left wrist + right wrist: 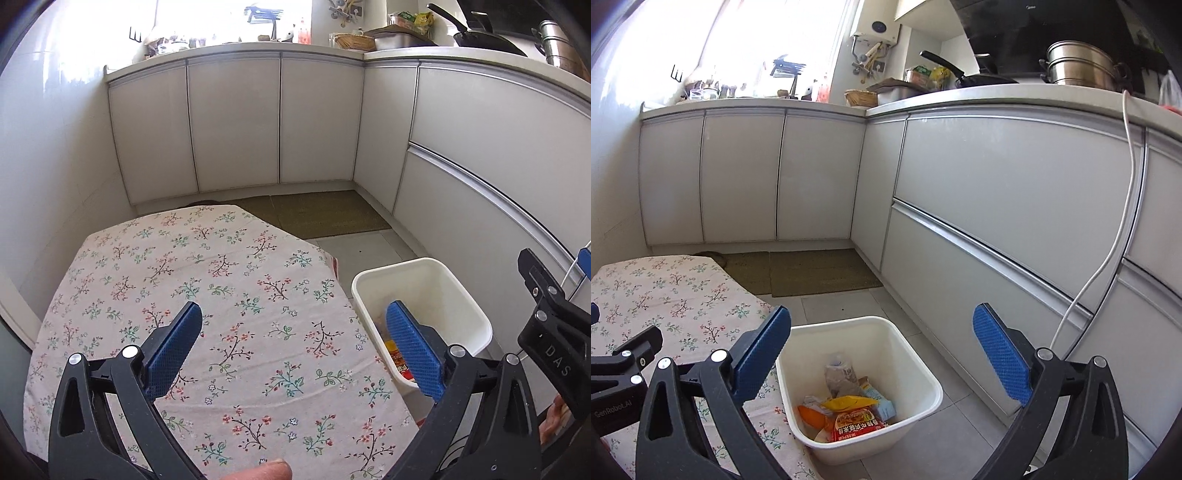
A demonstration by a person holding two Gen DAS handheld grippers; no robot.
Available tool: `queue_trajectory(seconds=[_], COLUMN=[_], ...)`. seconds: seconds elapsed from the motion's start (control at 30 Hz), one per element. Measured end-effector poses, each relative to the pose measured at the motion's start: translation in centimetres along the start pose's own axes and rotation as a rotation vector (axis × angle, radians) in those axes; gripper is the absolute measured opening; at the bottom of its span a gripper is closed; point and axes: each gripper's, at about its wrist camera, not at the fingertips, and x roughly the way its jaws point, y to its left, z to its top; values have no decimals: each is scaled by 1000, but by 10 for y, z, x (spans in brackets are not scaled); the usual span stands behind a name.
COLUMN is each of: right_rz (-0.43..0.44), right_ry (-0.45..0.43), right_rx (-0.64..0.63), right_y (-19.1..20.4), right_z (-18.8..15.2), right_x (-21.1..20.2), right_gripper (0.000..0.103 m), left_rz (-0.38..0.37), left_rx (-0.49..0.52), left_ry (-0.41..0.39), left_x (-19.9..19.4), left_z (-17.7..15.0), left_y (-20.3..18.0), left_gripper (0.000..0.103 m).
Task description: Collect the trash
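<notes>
A white plastic bin stands on the floor beside the table and holds several snack wrappers, red, yellow and grey. It also shows in the left wrist view. My right gripper hangs open and empty above the bin. My left gripper is open and empty above the table with the floral cloth, its right finger over the bin's edge. No trash lies on the cloth in view.
White cabinets wrap the corner behind. A brown mat lies on the tiled floor. A white cable hangs down the cabinet front at right. Pots and pans crowd the counter.
</notes>
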Motion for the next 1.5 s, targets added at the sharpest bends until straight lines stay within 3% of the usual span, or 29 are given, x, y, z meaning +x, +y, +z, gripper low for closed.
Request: queue_trajectory(seconds=[1.5], right_rz=[63], right_ry=[58], right_rx=[-31], right_y=[12], right_z=[-11], right_x=[8], right_gripper=[96], left_rz=[4], left_rx=[-43], left_ry=[22], left_x=[2], left_z=[0], left_y=[6], left_gripper=[96])
